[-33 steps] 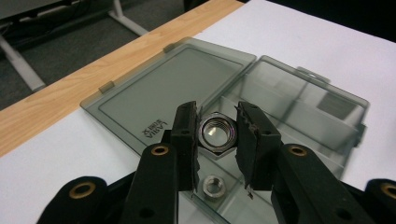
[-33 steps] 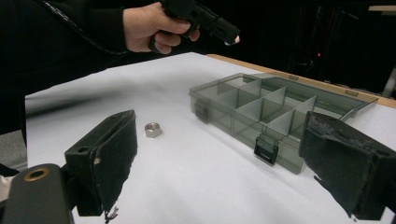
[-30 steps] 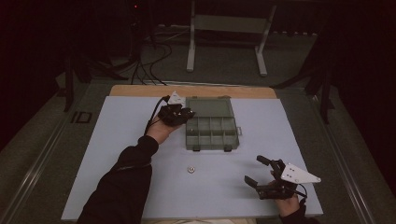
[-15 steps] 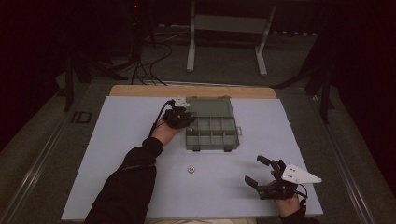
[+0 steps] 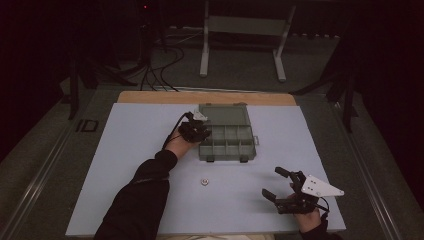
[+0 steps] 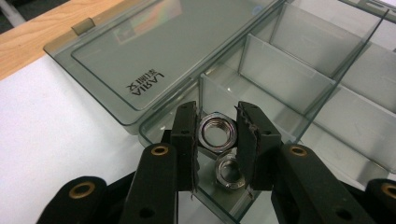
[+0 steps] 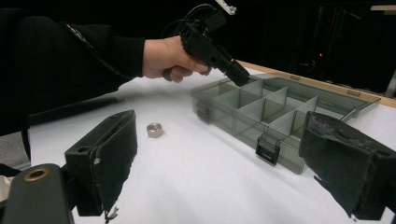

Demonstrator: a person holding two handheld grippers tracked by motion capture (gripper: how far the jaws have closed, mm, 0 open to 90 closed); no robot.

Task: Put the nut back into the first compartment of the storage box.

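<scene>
Pale blue matting covers the table, on which a smoky transparent plastic compartment box is set with its lid folded open toward the far side. One steel hex nut is seen lying in its near-left compartment. A second steel hex nut is clamped between the jaws of the left gripper directly above that compartment. A third nut lies loose on the matting, nearer than the box. The right gripper is held wide open and empty at the near right.

The left gripper is at the left edge of the open box, near the table's far edge. A nut lies mid-table. The right gripper, jaws spread, rests near the table's near right corner.
</scene>
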